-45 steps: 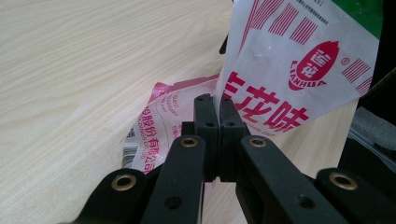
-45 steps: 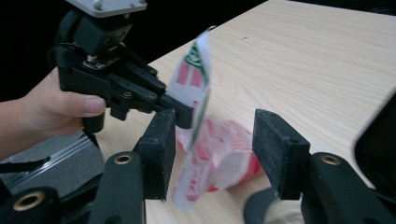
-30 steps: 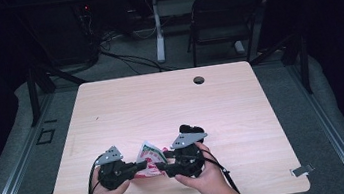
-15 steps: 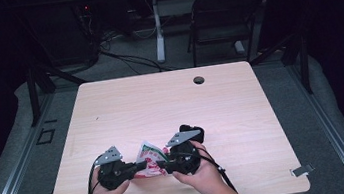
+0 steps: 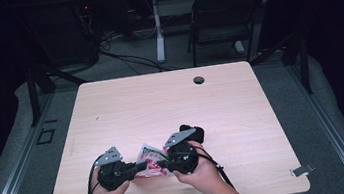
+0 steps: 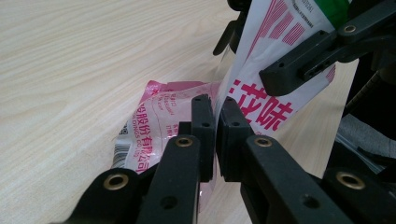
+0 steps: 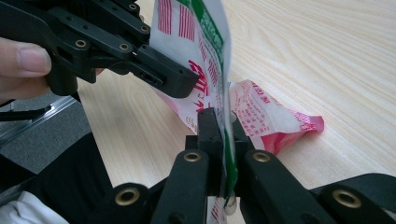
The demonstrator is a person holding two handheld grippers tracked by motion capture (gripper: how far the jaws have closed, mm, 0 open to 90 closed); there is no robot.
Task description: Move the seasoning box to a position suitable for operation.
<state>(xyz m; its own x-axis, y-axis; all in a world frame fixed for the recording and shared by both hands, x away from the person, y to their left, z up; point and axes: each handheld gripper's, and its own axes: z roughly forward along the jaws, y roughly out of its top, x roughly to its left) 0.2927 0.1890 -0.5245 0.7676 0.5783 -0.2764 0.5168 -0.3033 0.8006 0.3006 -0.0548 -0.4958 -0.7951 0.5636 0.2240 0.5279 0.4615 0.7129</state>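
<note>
A white plastic packet (image 5: 149,157) with pink and red print and a green band lies near the table's front edge, between the two grippers. My left gripper (image 5: 141,167) is shut on one edge of the packet (image 6: 159,116), jaws (image 6: 215,133) pressed together on the film. From the other side my right gripper (image 5: 162,167) pinches the same packet (image 7: 266,116), its jaws closed on the upright green-edged sheet (image 7: 223,135). Part of the packet stands lifted between them; the pink end rests on the wood. Each gripper view shows the opposite gripper close above.
The light wooden table (image 5: 170,102) has a dark round hole (image 5: 198,80) near its far edge. A folding chair (image 5: 224,14) and cables stand beyond the table. The person's hands are at the front edge, near the grey floor strip.
The right gripper has shifted a little left, closer to the left gripper, still holding the packet. The left gripper has barely moved.
</note>
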